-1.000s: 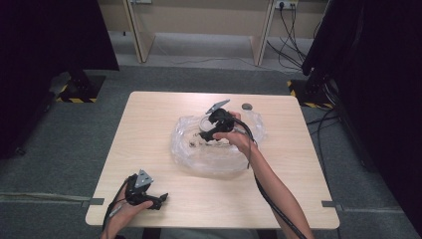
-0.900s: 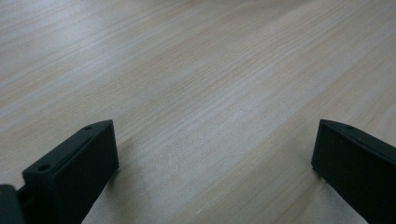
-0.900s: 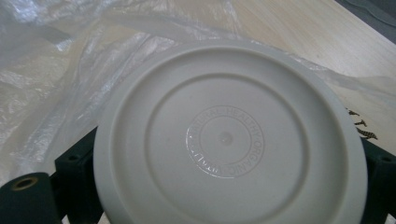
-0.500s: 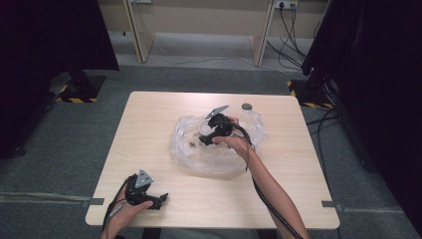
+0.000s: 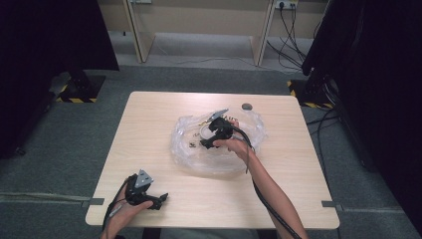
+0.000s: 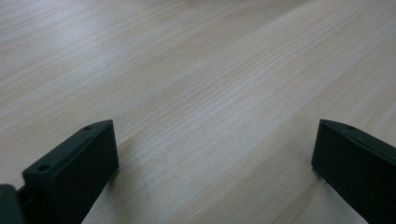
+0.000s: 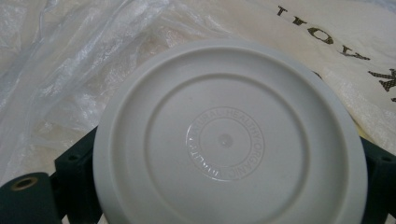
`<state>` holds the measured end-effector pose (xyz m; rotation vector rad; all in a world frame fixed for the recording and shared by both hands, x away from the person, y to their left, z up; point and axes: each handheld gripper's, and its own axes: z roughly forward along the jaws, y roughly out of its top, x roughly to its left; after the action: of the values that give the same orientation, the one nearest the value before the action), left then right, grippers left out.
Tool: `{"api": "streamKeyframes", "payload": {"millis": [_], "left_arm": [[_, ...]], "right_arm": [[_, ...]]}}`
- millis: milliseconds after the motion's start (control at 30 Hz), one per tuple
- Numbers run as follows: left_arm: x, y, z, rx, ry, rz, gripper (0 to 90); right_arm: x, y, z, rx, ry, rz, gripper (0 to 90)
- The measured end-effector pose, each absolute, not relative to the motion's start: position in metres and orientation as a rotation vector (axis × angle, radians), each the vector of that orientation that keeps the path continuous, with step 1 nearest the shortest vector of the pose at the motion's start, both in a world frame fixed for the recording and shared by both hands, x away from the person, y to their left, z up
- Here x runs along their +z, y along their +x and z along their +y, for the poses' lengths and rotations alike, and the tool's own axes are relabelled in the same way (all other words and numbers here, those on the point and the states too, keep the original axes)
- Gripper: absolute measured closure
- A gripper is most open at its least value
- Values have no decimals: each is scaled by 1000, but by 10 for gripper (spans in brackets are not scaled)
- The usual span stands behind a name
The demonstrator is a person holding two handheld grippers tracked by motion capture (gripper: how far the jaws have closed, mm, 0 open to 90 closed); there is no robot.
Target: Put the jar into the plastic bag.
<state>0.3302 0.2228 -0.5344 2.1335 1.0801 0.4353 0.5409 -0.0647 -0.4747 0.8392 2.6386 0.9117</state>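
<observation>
Two grippers are in play, and just one is working. The right gripper [image 5: 211,135] reaches over a crumpled clear plastic bag [image 5: 199,159] near the middle of the desk [image 5: 149,119]. In the right gripper view a round white lid [image 7: 229,140], embossed with small lettering in a ring, sits between the two black fingers [image 7: 77,168]; one finger stands at each edge of the lid, so it looks gripped across its width, closed as far as the lid allows. Whether a jar hangs beneath the lid cannot be told, since the lid faces the camera flat on. Behind it lie the plastic bag and a pale cloth with dark printed letters [image 7: 345,51].

The left gripper [image 5: 149,196] rests low at the near left corner of the desk, well apart from the bag. Its fingers [image 6: 74,168] stand wide apart with nothing between them, bare wood grain showing in the gap.

As a judgement, the work is in its early to middle part: the lid has been taken hold of while inside or just above the bag, but it has not been brought clear of the plastic or set down anywhere on the open desk. Lifting it out and placing it remain to be done. A small dark round thing [image 5: 246,106] lies on the desk beyond the bag, untouched.
</observation>
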Motion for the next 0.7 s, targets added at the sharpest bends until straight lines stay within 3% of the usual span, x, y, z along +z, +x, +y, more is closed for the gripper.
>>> {"api": "streamKeyframes", "payload": {"millis": [367,700], "left_arm": [[-534,330,223,436,2133,1080,0],[-534,330,223,436,2133,1080,0]], "right_arm": [[-471,541,-66,891,882,2646,93],[-442,537,-69,948,882,2597,63]]}}
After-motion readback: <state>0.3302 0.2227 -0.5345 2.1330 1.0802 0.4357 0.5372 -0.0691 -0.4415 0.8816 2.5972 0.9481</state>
